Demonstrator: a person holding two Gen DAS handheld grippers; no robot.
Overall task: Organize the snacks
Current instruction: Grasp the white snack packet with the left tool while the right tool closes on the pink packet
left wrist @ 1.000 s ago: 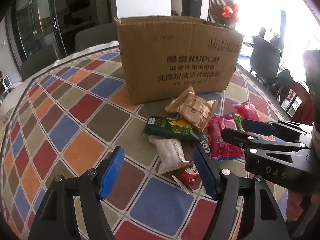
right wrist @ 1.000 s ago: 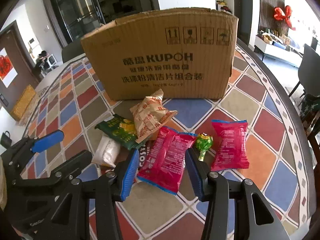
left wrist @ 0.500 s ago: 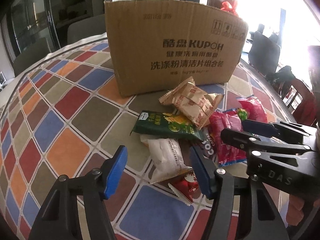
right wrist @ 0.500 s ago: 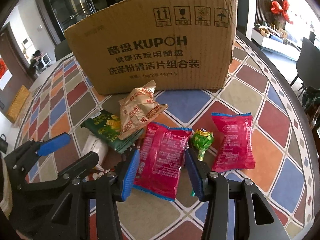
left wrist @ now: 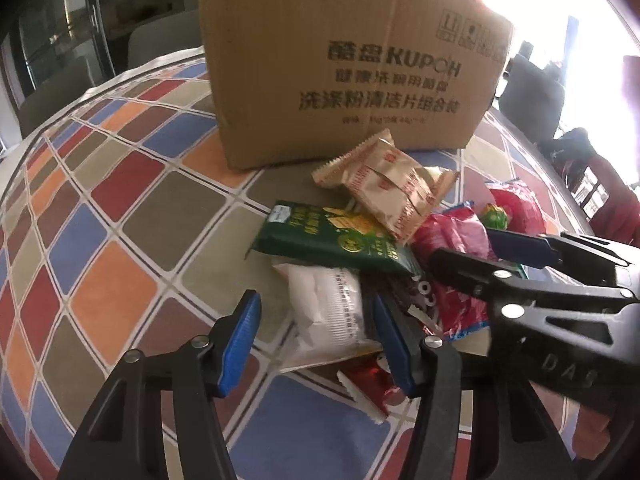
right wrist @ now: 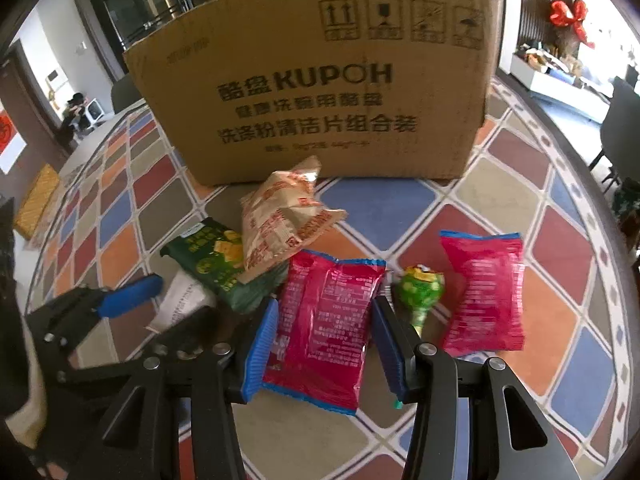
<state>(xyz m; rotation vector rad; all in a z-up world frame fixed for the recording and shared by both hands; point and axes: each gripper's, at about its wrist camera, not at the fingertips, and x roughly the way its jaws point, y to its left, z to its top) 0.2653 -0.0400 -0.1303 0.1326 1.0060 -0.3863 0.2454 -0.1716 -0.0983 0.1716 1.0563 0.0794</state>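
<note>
Tools spread: left tool [left wrist: 316, 340] closing astride white pack [left wrist: 328, 308], right tool [right wrist: 324, 348] astride pink pack [right wrist: 326, 320]; pinch mid-pack.

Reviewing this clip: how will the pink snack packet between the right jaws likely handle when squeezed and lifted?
The pink snack packet looks puffed and crinkled, so it will probably give under the jaws and flop rather than stay stiff. Its glossy film may slip. It seems light for its size. Its upper corner lies near the tan packet, which might shift.

left tongs [left wrist: 314, 340] angled down, jaws closing; right tongs [right wrist: 324, 346] angled down, parted.
</note>
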